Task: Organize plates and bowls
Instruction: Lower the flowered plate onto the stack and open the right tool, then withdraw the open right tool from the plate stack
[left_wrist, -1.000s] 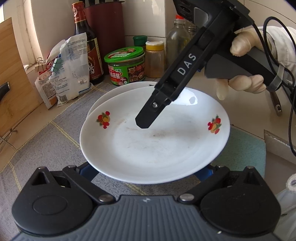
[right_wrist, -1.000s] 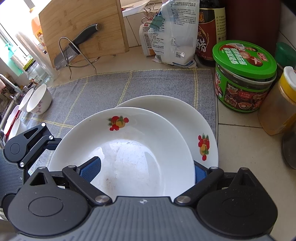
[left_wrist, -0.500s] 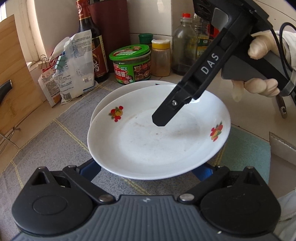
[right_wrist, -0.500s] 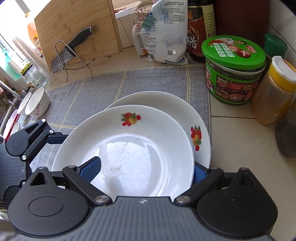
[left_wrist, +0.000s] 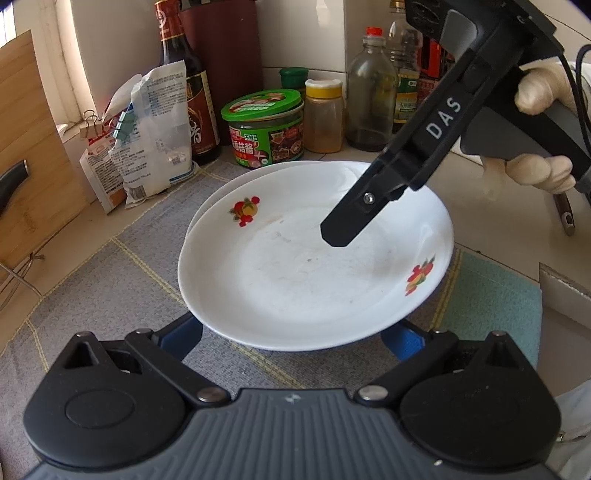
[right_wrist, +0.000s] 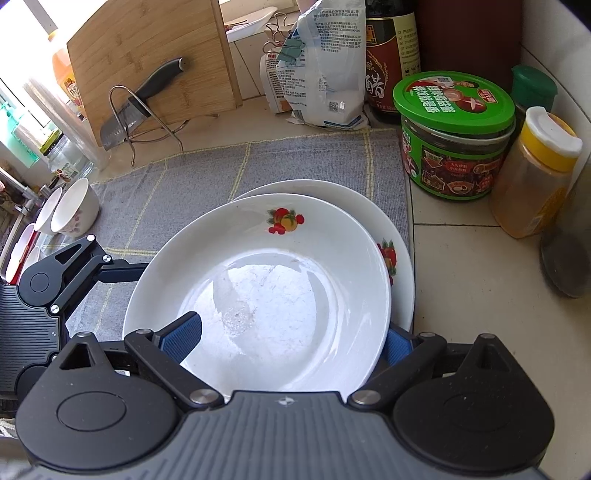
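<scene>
A white plate with fruit prints (left_wrist: 295, 273) (right_wrist: 266, 280) lies over a second white plate (left_wrist: 295, 168) (right_wrist: 400, 258) on the grey mat. My right gripper (right_wrist: 291, 339) grips the top plate: in the left wrist view its upper finger (left_wrist: 354, 218) rests on the plate's inside. In the right wrist view, one blue pad (right_wrist: 183, 336) lies on the plate and the other is under its rim. My left gripper (left_wrist: 295, 336) is open, its blue pads below the plate's near rim. Several small bowls (right_wrist: 74, 206) stand at the far left.
The grey mat (right_wrist: 192, 177) covers the counter. Behind the plates stand a green-lidded jar (right_wrist: 454, 136), a yellow-capped spice jar (right_wrist: 539, 173), sauce bottles (left_wrist: 184, 85) and a clipped bag (right_wrist: 317, 74). A cutting board with a knife (right_wrist: 147, 70) leans at the back left. A teal cloth (left_wrist: 495, 302) lies right.
The top plate, held by my right gripper, has moved further over the lower plate, toward the jars. My left gripper stays open near its rim.
</scene>
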